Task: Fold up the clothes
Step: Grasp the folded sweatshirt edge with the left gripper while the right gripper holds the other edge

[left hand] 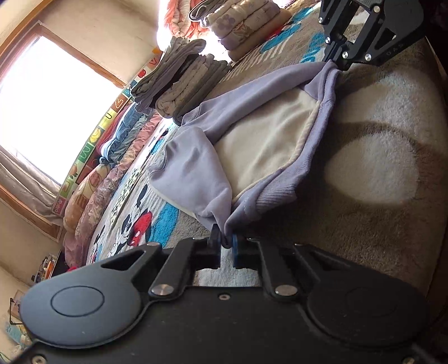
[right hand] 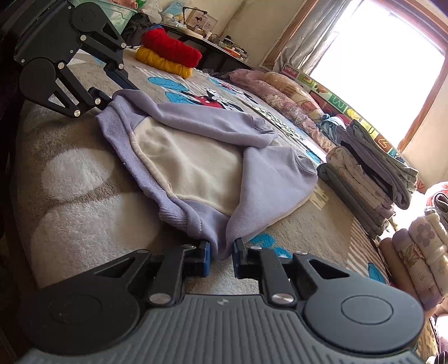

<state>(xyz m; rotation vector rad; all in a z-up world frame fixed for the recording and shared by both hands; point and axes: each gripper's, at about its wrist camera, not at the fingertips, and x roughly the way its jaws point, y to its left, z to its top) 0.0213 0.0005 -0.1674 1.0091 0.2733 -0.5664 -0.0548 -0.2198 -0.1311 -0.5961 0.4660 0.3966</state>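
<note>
Fold in progress on a lavender-and-cream sweatshirt (left hand: 260, 134), which is lying on the patterned blanket (left hand: 378, 224) at the centre of both wrist views, sleeves already crossing over the cream panel. The left gripper (left hand: 224, 240) is pinching one hem corner at 6 o'clock in its own view, jaws nearly closed with lavender fabric bunched between the blue pads. The right gripper (right hand: 221, 252) is doing the same at the other hem corner, 6 o'clock in its view, jaws slightly wider with cloth hanging between them. Judgement: the step in hand is the hem-to-collar fold, both corners gripped and just lifting off the blanket. The next move is likely calling for both corners rising together and travelling toward 12 o'clock, kept level and evenly spaced so the ribbed hem lands square on the shoulders; uneven pull would be skewing the fold or dragging the sleeves loose. No containers are showing; finished work is sitting as folded stacks (right hand: 372, 179) on the blanket at 3 o'clock in the right view, with more folded bedding (left hand: 243, 25) near 12 o'clock in the left view.
</note>
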